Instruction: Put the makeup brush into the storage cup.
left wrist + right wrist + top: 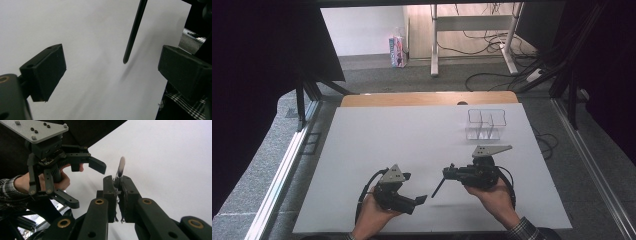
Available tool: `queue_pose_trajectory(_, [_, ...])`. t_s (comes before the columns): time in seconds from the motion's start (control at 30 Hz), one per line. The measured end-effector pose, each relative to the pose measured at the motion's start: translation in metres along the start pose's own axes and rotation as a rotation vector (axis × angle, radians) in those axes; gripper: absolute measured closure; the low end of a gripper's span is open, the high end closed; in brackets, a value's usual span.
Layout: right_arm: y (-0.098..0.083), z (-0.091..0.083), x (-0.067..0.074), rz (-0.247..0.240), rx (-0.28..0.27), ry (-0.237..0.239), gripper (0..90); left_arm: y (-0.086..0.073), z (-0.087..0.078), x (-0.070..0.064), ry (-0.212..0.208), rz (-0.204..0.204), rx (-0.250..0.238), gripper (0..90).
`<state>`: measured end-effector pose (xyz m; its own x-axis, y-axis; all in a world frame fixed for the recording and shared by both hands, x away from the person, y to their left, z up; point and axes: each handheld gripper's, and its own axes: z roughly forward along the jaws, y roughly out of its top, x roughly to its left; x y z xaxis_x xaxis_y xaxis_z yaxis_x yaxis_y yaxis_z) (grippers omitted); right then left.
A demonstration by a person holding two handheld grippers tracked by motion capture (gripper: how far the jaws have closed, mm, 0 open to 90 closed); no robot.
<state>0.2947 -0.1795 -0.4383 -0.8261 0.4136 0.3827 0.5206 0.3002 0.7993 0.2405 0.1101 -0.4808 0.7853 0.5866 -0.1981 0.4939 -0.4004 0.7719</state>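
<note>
- Our right gripper's (118, 185) jaws are clenched on one end of a thin black pen (438, 187), holding it off the white counter (362, 150).
- Our left gripper's (412, 192) jaws stand released, nothing between them.
- The pen's long axis slants down and left from the right jaws, its free tip (125, 60) hanging just beyond the left jaws.
- Far right stands a clear holder (484, 125), nearer our right hand (492, 192).

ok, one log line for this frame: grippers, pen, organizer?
left gripper: open, empty | right gripper: shut on black pen | clear organizer: empty, far side
</note>
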Motion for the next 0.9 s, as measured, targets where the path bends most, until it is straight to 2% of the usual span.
queue_pose_trajectory(0.27, [0.001,-0.004,0.003,-0.033,-0.014,-0.027,83.7,-0.004,-0.007,0.003,0.027,-0.005,0.024,4.2])
queue_pose_trajectory(0.53, [0.005,-0.009,0.001,-0.039,-0.023,-0.047,83.7,-0.011,-0.016,0.008,0.068,-0.029,0.038,2.8])
queue_pose_trajectory(0.7, [0.006,-0.012,0.000,-0.039,-0.027,-0.057,83.7,-0.016,-0.022,0.011,0.076,-0.038,0.034,2.0])
queue_pose_trajectory(0.9, [0.008,-0.015,-0.002,-0.045,-0.028,-0.069,83.7,-0.023,-0.027,0.014,0.111,-0.016,0.049,1.3])
